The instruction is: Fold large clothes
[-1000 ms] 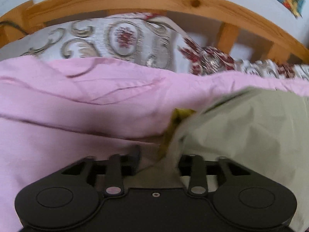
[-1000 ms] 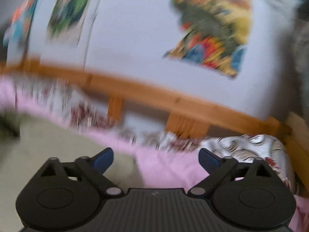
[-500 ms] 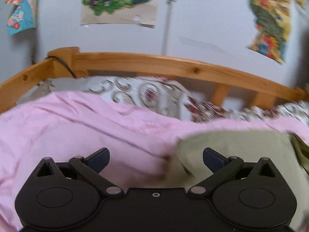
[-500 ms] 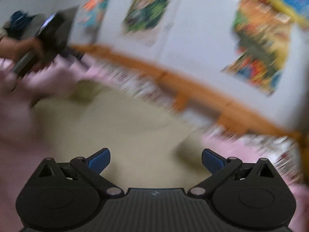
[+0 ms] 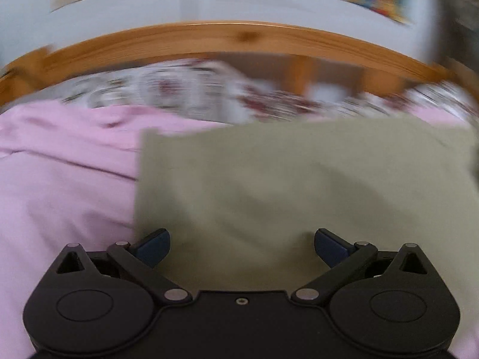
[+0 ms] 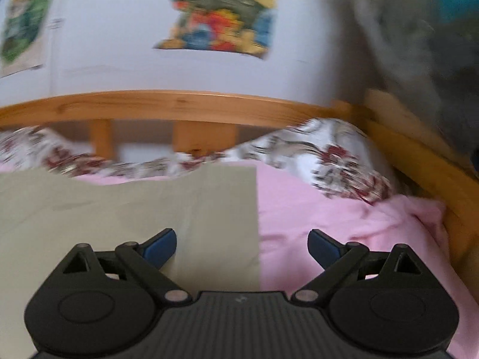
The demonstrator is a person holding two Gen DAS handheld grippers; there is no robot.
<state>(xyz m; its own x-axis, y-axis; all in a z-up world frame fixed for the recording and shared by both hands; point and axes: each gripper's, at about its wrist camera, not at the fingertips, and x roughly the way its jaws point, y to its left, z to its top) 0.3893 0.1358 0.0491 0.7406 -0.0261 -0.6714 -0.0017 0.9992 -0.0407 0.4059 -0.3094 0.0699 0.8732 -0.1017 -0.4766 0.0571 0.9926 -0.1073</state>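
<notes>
Both tongs now spread wide, empty, after left tongs (image 5: 242, 242) let go of the olive cloth (image 5: 299, 185); it lies flat, rectangular, smooth, lower centre on pink bedsheet (image 5: 60, 185). Right tongs (image 6: 242, 242) over its straight right edge. Wooden headboard (image 6: 179, 104) behind.

The folded garment (image 5: 305, 179) is plain olive-khaki, lying on a plain pink sheet (image 5: 60, 185). At the far side, a pillow (image 6: 326, 155) is white with dark red flowers and grey-brown scrolls. The bed rail (image 5: 233, 40) is honey-orange wood, and the pale wall's poster (image 6: 221, 15) shows orange, blue, yellow and green.
</notes>
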